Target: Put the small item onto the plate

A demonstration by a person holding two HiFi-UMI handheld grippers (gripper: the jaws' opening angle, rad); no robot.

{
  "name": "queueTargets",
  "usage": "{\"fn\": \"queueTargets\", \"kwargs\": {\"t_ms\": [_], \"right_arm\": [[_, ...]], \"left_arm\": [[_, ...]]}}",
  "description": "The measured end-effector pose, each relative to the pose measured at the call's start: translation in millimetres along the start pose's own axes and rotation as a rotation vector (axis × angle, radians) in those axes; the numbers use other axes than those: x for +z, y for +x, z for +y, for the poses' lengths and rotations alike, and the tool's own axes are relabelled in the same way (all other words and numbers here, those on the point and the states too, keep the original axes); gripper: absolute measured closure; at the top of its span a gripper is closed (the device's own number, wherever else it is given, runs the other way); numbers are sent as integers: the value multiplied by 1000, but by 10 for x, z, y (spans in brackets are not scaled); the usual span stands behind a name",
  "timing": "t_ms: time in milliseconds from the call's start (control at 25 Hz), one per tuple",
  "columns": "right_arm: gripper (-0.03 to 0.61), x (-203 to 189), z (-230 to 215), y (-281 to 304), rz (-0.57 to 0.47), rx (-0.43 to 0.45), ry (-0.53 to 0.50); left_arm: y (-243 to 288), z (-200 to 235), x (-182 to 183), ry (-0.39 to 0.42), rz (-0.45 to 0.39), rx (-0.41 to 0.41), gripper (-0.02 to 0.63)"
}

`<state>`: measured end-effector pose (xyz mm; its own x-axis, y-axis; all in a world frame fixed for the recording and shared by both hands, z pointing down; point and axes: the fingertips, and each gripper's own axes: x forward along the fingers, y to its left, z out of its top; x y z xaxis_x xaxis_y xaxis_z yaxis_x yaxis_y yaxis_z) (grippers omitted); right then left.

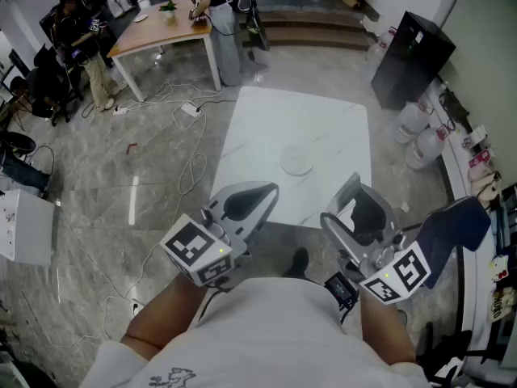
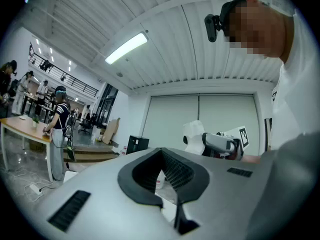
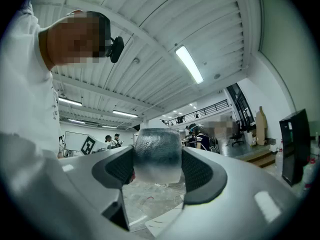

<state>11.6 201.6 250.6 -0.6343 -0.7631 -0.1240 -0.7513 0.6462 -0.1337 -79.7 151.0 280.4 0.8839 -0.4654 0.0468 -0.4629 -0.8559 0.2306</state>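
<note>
Marble-floored workshop; a white rectangular bench (image 1: 323,128) stands ahead of both tools. Left tool (image 1: 257,199) is clenched on nothing. Round clear glass plate (image 1: 296,162) lies beyond, between them. Right tool (image 1: 361,204) grips the small frosted translucent block (image 3: 157,156), short of the plate.

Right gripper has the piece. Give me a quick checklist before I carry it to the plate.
1. Small item between the right gripper jaws: ok.
2. Plate in sight on the table, nothing in it: ok.
3. Right gripper above the plate: not ok; the plate lies ahead, to its left.
4. Left gripper shut, empty, off the plate: ok.
5. Grip firm enough for the carry: cannot tell.
</note>
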Motion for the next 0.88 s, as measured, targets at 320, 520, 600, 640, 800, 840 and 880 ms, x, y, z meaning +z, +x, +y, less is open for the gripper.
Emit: {"fn": "queueTargets", "kwargs": {"t_ms": [320, 520, 600, 640, 800, 840, 880], "right_arm": [[285, -231, 933, -66, -11, -19, 5], [285, -240, 1188, -131, -9, -24, -3], [285, -223, 1212, -100, 4, -29, -5], [285, -221, 1203, -82, 10, -35, -2], [285, -244, 1204, -47, 12, -54, 5], [285, -250, 1215, -41, 13, -55, 0], [285, -255, 1220, -33, 13, -54, -5]], "left_arm": [[-866, -179, -138, 2, -5, -26, 606], [-1102, -328, -144, 13, -37, -51, 606], [-1132, -328, -108, 16, -37, -54, 606], [-1135, -317, -97, 19, -36, -56, 606], [-1180, -246, -119, 16, -43, -50, 606], [-1194, -238, -136, 19, -46, -55, 606], [-1201, -230, -149, 22, -48, -59, 606]]}}
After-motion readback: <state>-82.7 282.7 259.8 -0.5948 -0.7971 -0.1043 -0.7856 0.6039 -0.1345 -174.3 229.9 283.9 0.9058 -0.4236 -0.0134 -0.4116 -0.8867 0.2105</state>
